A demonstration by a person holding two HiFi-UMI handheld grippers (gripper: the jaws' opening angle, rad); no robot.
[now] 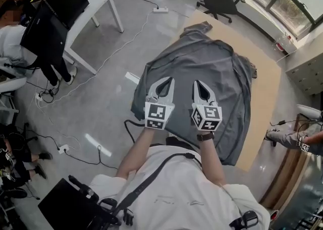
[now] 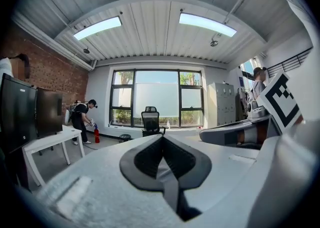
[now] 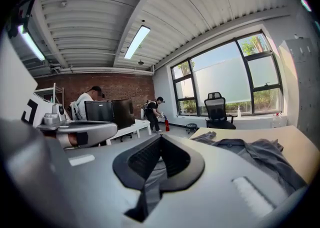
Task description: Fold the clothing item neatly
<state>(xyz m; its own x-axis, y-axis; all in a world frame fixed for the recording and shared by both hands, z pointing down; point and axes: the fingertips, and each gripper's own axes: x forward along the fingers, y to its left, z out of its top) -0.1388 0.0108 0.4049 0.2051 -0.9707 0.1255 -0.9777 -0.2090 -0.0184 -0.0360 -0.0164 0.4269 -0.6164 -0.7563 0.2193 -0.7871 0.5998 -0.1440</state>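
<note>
Left gripper (image 1: 170, 80) and right gripper (image 1: 196, 82), lower centre, jaws pressed together, each apparently pinching grey cloth of the shirt (image 1: 212, 57) spread on the table (image 1: 267, 88); no finished fold visible, folding mostly remains.

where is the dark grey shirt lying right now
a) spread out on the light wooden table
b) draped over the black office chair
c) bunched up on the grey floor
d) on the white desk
a: the head view shows the dark grey shirt spread flat across the light wooden table, with bare tabletop visible beside it.
</note>
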